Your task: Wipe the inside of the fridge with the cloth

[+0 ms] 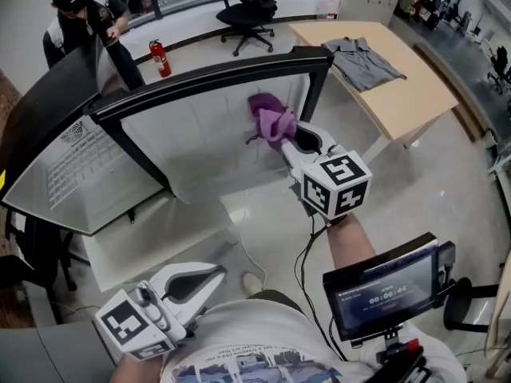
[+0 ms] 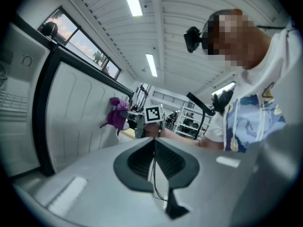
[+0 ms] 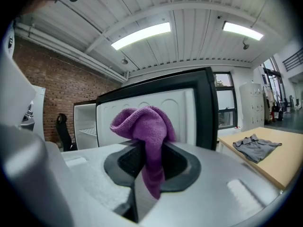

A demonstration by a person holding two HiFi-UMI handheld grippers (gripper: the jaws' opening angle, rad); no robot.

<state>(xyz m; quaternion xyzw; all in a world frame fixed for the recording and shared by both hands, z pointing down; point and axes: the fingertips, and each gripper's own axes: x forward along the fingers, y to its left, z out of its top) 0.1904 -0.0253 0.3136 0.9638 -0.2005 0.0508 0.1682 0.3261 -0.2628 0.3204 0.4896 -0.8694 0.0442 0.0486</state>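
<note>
One soft, light purple cloth (image 1: 270, 116) sits bunched at frame centre, at the white inner panel of the one black-edged fridge (image 1: 200, 146). It looks floppy, best pinched through a fold. The right tool (image 1: 289, 134) is clamped on it. The left tool (image 1: 215, 275), lower left, is closed and empty.

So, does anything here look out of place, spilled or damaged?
Nothing looks spilled or damaged. The only odd thing is a grey garment lying crumpled on the wooden table beside the fridge. The right gripper is shut on the purple cloth.
</note>
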